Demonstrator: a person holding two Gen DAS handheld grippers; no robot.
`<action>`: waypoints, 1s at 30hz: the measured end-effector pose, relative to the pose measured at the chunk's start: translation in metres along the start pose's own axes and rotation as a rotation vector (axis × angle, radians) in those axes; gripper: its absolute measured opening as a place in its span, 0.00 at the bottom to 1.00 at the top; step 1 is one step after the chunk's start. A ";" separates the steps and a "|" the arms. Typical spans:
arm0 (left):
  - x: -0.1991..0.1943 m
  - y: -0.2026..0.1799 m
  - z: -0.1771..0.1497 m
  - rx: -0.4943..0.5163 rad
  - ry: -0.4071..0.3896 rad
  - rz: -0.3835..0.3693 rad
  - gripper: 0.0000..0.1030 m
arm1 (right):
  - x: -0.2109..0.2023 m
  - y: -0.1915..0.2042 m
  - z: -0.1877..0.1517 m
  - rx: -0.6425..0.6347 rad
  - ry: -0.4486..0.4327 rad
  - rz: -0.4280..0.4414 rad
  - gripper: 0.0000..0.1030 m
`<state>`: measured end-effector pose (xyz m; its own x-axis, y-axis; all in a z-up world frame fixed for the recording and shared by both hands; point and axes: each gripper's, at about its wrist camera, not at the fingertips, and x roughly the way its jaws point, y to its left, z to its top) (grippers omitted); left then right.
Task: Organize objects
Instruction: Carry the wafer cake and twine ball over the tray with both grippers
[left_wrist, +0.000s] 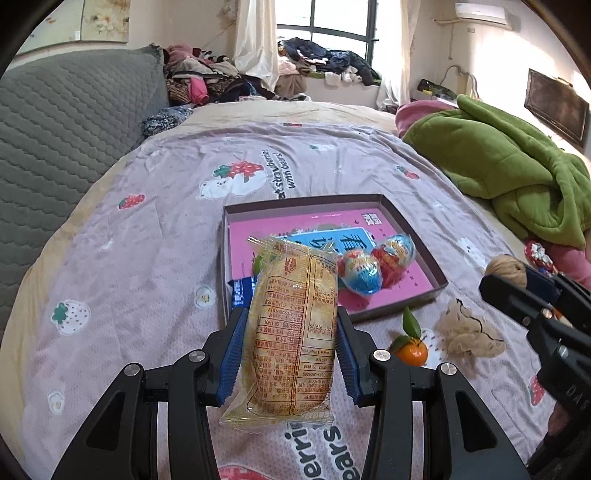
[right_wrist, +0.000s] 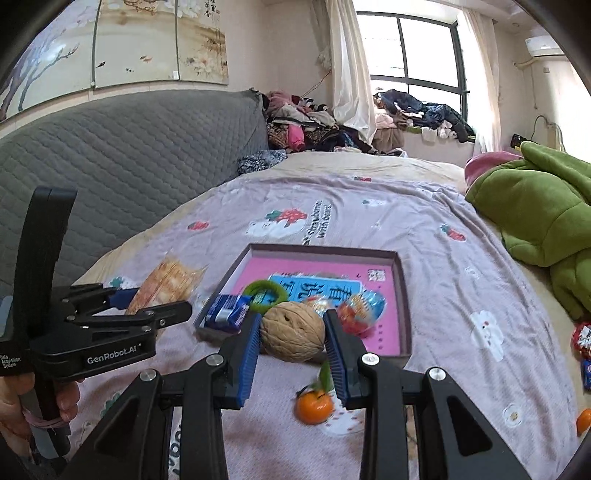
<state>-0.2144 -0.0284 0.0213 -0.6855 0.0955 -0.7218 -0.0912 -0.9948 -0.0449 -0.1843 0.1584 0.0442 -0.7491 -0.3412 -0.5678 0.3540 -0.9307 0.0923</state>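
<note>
My left gripper (left_wrist: 291, 317) is shut on a clear-wrapped yellow cake packet (left_wrist: 291, 325), held lengthwise above the bedspread in front of a shallow box (left_wrist: 303, 203). The box holds a pink book, two foil eggs (left_wrist: 360, 271), a green ring (right_wrist: 266, 291) and a blue packet (right_wrist: 227, 312). My right gripper (right_wrist: 292, 321) is shut on a whole walnut (right_wrist: 293, 332), lifted just short of the box's near edge (right_wrist: 402, 295). In the right wrist view the left gripper (right_wrist: 155, 301) shows at the left with the cake packet (right_wrist: 166, 284). A leafy tangerine (right_wrist: 314, 406) lies on the bed below the walnut.
A cracked walnut shell (left_wrist: 469, 332) lies right of the tangerine (left_wrist: 410, 349). A green blanket (left_wrist: 509, 166) is heaped at the right, and a grey quilted headboard (right_wrist: 129, 155) runs along the left. A red foil item (right_wrist: 583, 339) and another tangerine (right_wrist: 583, 421) sit at the right edge.
</note>
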 end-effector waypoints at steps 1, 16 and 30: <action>0.001 0.000 0.002 0.001 -0.001 0.002 0.46 | 0.000 -0.002 0.002 0.002 -0.003 -0.005 0.34; 0.008 -0.008 0.043 -0.002 -0.044 -0.006 0.46 | 0.007 -0.025 0.043 0.006 -0.059 -0.040 0.34; 0.030 -0.003 0.063 -0.006 -0.051 -0.018 0.46 | 0.023 -0.042 0.064 -0.007 -0.085 -0.071 0.34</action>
<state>-0.2800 -0.0200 0.0433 -0.7199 0.1152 -0.6844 -0.0999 -0.9931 -0.0621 -0.2524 0.1813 0.0796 -0.8169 -0.2847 -0.5015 0.3019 -0.9521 0.0489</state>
